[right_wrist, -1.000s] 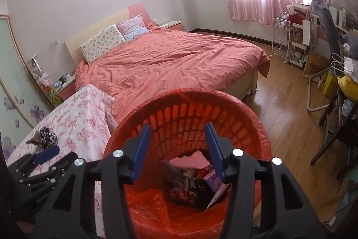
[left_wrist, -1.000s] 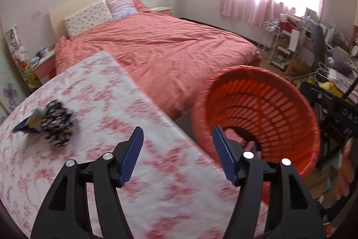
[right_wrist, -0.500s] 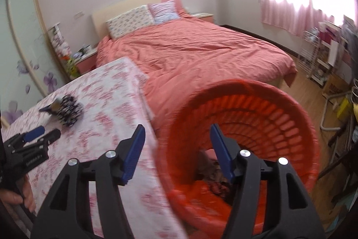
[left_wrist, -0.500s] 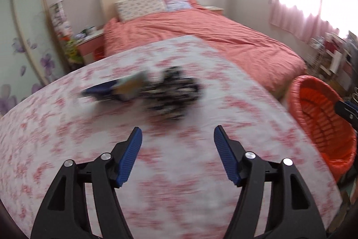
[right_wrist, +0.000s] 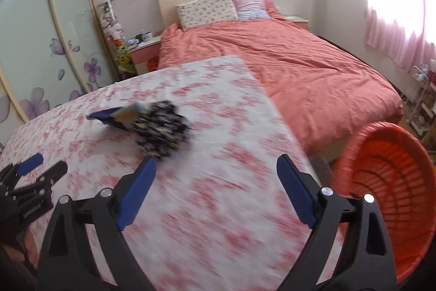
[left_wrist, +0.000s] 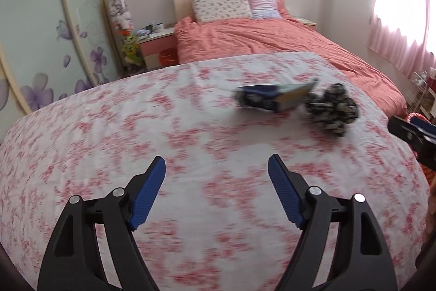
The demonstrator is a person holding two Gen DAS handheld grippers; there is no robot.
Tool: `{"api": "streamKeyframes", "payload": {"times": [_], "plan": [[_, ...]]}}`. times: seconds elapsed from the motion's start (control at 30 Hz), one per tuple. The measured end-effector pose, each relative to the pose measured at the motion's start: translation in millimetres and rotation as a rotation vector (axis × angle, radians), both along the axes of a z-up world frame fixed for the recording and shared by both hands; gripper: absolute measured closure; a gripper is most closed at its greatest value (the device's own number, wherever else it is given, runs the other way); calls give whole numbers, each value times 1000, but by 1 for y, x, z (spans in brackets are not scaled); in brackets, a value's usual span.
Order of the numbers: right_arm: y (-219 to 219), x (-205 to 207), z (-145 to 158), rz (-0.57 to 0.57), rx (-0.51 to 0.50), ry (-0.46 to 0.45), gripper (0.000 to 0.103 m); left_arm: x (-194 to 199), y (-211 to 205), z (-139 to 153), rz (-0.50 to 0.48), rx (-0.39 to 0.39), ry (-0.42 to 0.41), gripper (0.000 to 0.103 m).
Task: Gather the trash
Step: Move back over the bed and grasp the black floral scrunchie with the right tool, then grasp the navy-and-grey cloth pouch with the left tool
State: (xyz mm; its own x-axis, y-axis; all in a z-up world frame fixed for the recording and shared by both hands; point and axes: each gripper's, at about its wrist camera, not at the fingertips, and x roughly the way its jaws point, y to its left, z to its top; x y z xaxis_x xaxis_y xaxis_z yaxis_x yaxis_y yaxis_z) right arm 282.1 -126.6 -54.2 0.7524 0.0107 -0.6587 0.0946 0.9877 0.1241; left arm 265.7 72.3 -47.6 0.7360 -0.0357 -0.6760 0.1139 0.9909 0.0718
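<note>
Two bits of trash lie on the pink-flowered tablecloth (left_wrist: 136, 127) (right_wrist: 231, 127): a dark blue snack wrapper (left_wrist: 269, 97) (right_wrist: 114, 117) and a crumpled black-and-white patterned wad (left_wrist: 331, 108) (right_wrist: 162, 128) touching its end. My left gripper (left_wrist: 216, 171) hovers over bare cloth short of them, its jaws opening, nothing between them. My right gripper (right_wrist: 216, 168) is also over the cloth, jaws opening and empty, with the wad just beyond its left finger. The orange slatted basket (right_wrist: 387, 182) stands tilted beside the table at the right.
A bed (right_wrist: 299, 67) with a coral cover runs behind the table. A nightstand (left_wrist: 158, 45) and a glass wardrobe door (right_wrist: 41, 45) with purple flowers stand at the left. Pink curtains (left_wrist: 400, 18) and a wire rack (right_wrist: 419, 100) are at the right.
Both grippers swung left, away from the basket and over the table, and their jaws widened. The wrapper and wad now sit closer ahead; the basket has slid to the right edge.
</note>
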Motion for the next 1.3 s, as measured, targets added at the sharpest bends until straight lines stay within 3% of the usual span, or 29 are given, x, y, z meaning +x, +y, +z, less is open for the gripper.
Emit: {"api": "streamKeyframes", "payload": {"times": [0.23,0.4,0.47,0.57,0.7,0.8,0.87,1.1,1.3], "plan": [[51,60,-8,41,-62,23,12,6,37,-1,54,-17,-1,26],[58,87,-21,33,-77,79,17,11,47,0,64,-41,4,26],[56,89,-26,45,-50,104,28,12,46,0,59,-43,4,26],[52,85,-32,66,-21,138,62,13,40,0,46,-46,8,26],[44,72,-32,97,26,137,81,17,25,2,19,-73,18,26],[33,54,-23,87,23,108,83,23,8,7,-10,-99,27,26],[23,41,-18,68,4,89,83,28,-6,11,-27,-118,29,14],[-12,15,-8,30,37,56,83,78,-74,24,-31,-165,70,13],[-36,8,-14,-13,67,65,83,109,-105,4,58,-68,132,13]]}}
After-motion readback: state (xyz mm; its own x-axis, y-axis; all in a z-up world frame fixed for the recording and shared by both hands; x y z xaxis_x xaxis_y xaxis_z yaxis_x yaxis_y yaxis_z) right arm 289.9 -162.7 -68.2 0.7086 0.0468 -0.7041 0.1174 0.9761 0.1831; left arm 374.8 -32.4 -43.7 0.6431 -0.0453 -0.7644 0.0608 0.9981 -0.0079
